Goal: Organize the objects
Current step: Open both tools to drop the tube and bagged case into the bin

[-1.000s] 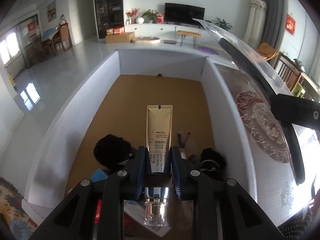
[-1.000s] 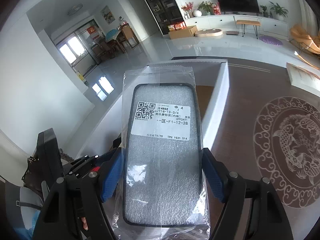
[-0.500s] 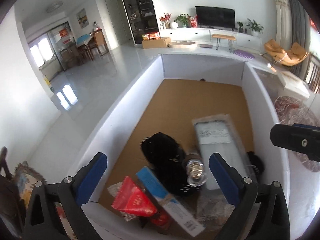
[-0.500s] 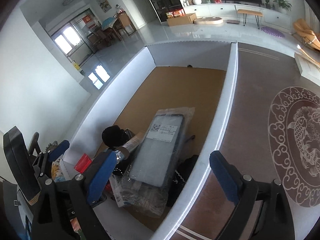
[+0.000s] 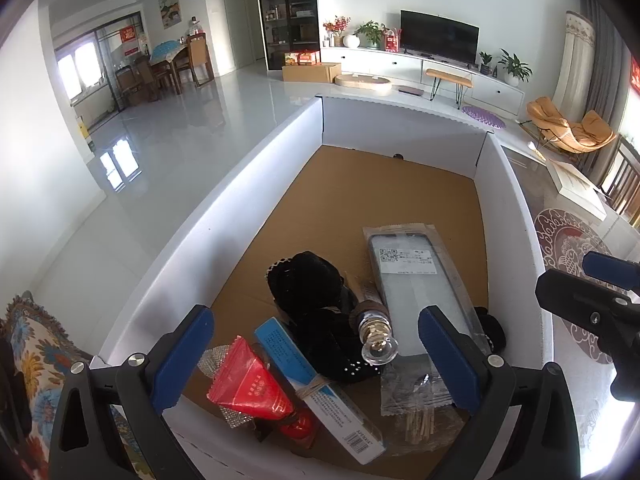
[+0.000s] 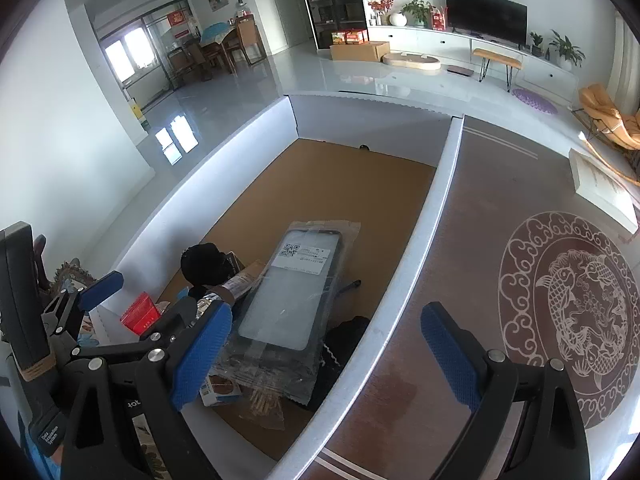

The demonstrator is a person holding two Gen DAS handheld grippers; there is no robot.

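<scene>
A white-walled box [image 5: 224, 216] with a brown cardboard floor lies below both grippers. In its near end rest a bagged phone case [image 5: 416, 292], a gold tube with a clear cap [image 5: 374, 336], a black fuzzy item [image 5: 308, 284], a red packet [image 5: 248, 388], a blue-and-white carton [image 5: 316, 392] and a bag of wooden sticks [image 5: 420, 412]. My left gripper [image 5: 316, 356] hangs open above this pile, holding nothing. My right gripper [image 6: 326, 356] is open and straddles the box's right wall [image 6: 420, 248], above the phone case [image 6: 296, 292] and the tube [image 6: 236, 284].
The far half of the box floor [image 5: 380, 192] is bare cardboard. Right of the box is a brown tabletop with a round carp pattern [image 6: 576, 308] and a white flat box [image 6: 600, 188]. A patterned cushion [image 5: 36, 356] sits at the left.
Both grippers have opened. The gold tube left the left gripper and the bagged phone case left the right one; both now lie in the box on the pile.
</scene>
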